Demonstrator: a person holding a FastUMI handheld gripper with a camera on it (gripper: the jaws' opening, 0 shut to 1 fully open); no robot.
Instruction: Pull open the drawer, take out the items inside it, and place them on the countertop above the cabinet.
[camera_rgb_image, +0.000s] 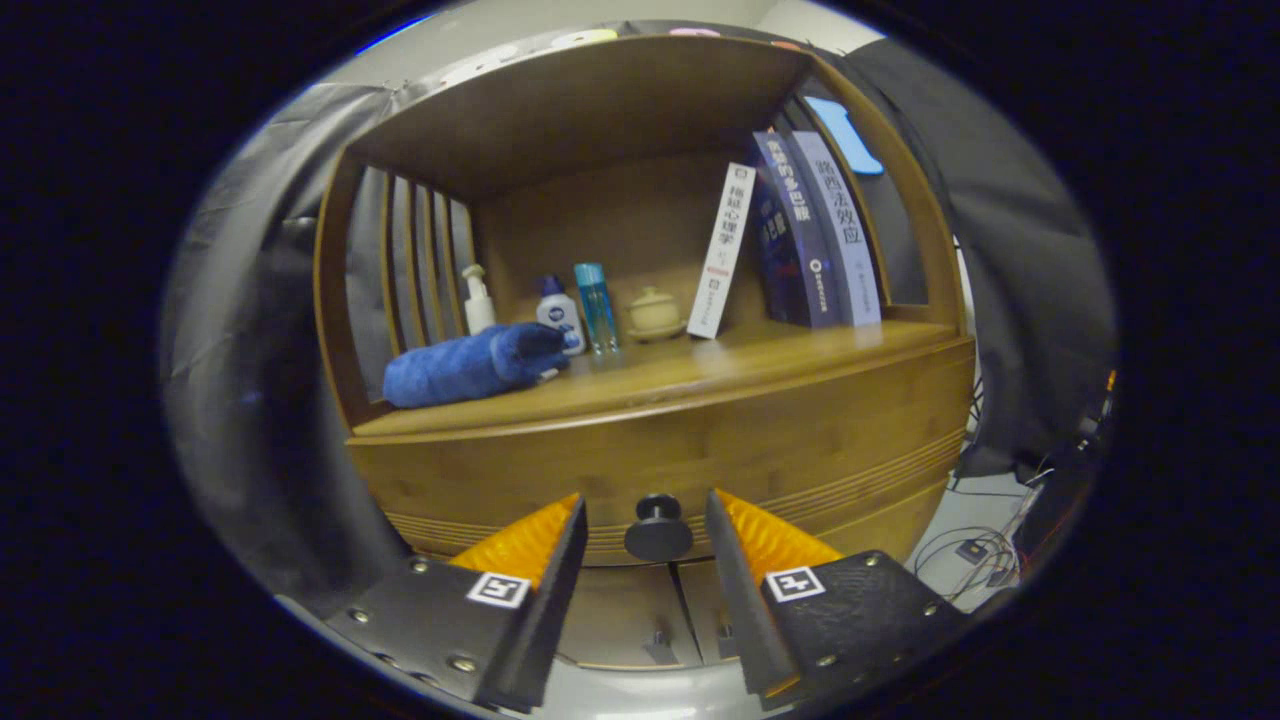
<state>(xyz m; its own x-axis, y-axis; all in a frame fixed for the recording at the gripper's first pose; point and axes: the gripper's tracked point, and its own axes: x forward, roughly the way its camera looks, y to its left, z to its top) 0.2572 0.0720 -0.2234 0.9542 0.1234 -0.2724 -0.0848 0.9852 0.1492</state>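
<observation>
The hand-held gripper (645, 510) with its two orange ribbed fingers (525, 540) stands spread, and the round black drawer knob (658, 527) sits in the gap between the fingertips with clear space on each side, so neither finger presses on it. The knob belongs to the wide bamboo drawer front (700, 450) just ahead of the fingers, which looks fully closed, flush with the cabinet.

So the task appears to be at its very start: the knob is lined up but not yet pinched, the drawer is not pulled, and its contents are hidden.

Beyond and above the fingers lies the wooden countertop (760, 355), where the items must end up. It already carries a rolled blue towel (470, 365), a white pump bottle (478, 300), a slim blue bottle (596, 305), a small cream lidded pot (654, 313) and leaning books (800, 235).
</observation>
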